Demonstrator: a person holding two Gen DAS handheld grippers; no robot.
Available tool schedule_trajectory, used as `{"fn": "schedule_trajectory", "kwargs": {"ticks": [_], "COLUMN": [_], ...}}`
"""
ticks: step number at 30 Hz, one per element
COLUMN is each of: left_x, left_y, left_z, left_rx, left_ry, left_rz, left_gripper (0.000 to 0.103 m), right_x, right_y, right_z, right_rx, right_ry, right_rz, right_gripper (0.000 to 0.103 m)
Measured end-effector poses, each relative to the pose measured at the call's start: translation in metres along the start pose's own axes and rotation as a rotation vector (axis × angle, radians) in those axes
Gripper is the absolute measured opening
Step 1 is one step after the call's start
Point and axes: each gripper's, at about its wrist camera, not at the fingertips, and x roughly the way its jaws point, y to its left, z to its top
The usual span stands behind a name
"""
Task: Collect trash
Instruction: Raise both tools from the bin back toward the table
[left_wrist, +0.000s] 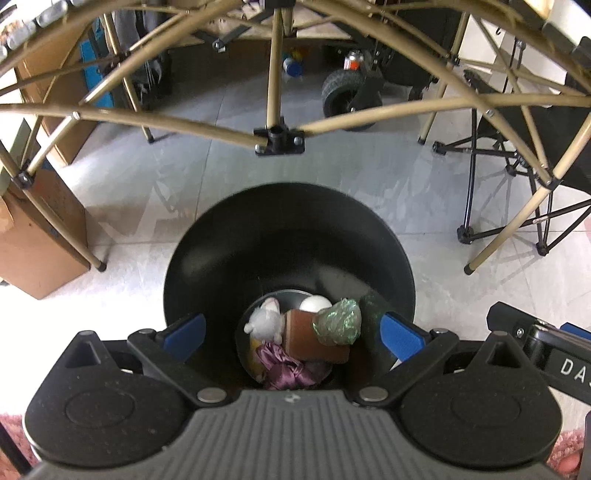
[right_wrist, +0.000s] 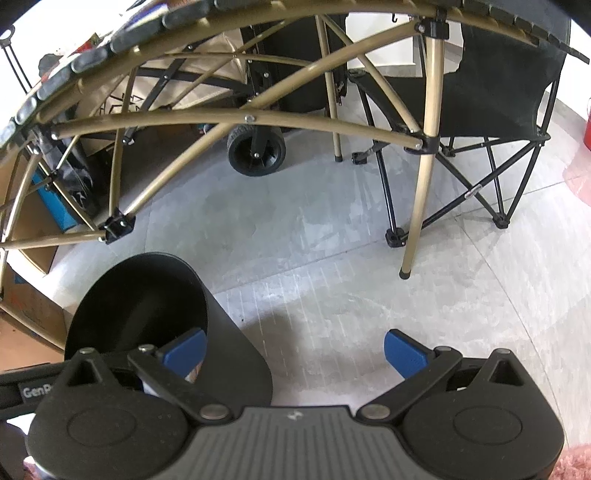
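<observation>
Left wrist view: left gripper (left_wrist: 293, 332) poised directly over the black bin (left_wrist: 207, 251), jaws spread wide, nothing between the blue pads (left_wrist: 184, 332). Bin bottom holds the collected trash: white crumpled wad (left_wrist: 264, 321), brown block (left_wrist: 310, 336), green plastic wrap (left_wrist: 338, 321) lying on the block, purple shiny wrapper (left_wrist: 284, 365), white ball (left_wrist: 314, 303) behind. Bin stands on grey tiled floor (left_wrist: 332, 184), just in front of a tan folding-table frame (left_wrist: 273, 85).

Right wrist view: right gripper (right_wrist: 293, 354) also spread, empty, over bare floor just right of the bin (right_wrist: 147, 295).

Judgement: a drop into the bin looks done; both claws free. No loose trash is visible on the floor in either view, so the next move calls for lifting clear of the bin rim and turning the cameras to search for any remaining piece, possibly on the tabletop, which is out of sight.
</observation>
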Motion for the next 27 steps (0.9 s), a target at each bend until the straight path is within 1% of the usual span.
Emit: {"fn": "schedule_trajectory", "kwargs": {"ticks": [3, 6, 11, 14, 16, 19, 23, 27], "left_x": [-0.012, -0.030, -0.068, -0.095, -0.111, -0.133, -0.153, -0.165], "left_y": [0.002, 0.004, 0.014, 0.025, 0.031, 0.039, 0.042, 0.046], "left_z": [0.000, 0.000, 0.001, 0.005, 0.007, 0.016, 0.028, 0.047], "left_rx": [0.006, 0.005, -0.003, -0.023, -0.033, -0.042, -0.030, -0.050], "left_ry": [-0.043, -0.103, -0.224, -0.290, -0.338, -0.398, -0.469, -0.518], "left_rz": [0.000, 0.009, 0.000, -0.036, -0.047, -0.064, -0.051, -0.047], "left_gripper": [0.103, 0.103, 0.103, 0.103, 0.103, 0.103, 0.103, 0.103], "right_x": [-0.007, -0.019, -0.049, -0.072, -0.086, -0.107, -0.124, -0.137], "right_y": [0.001, 0.001, 0.006, 0.010, 0.011, 0.014, 0.029, 0.042], "right_z": [0.001, 0.002, 0.010, 0.017, 0.025, 0.036, 0.054, 0.075], "right_rx": [0.001, -0.002, -0.027, -0.055, -0.070, -0.095, -0.150, -0.169], "right_ry": [-0.021, -0.064, -0.174, -0.259, -0.317, -0.389, -0.458, -0.531], "right_rz": [0.009, 0.027, 0.062, 0.078, 0.092, 0.127, 0.115, 0.132], "right_gripper": [0.103, 0.103, 0.103, 0.103, 0.103, 0.103, 0.103, 0.103]}}
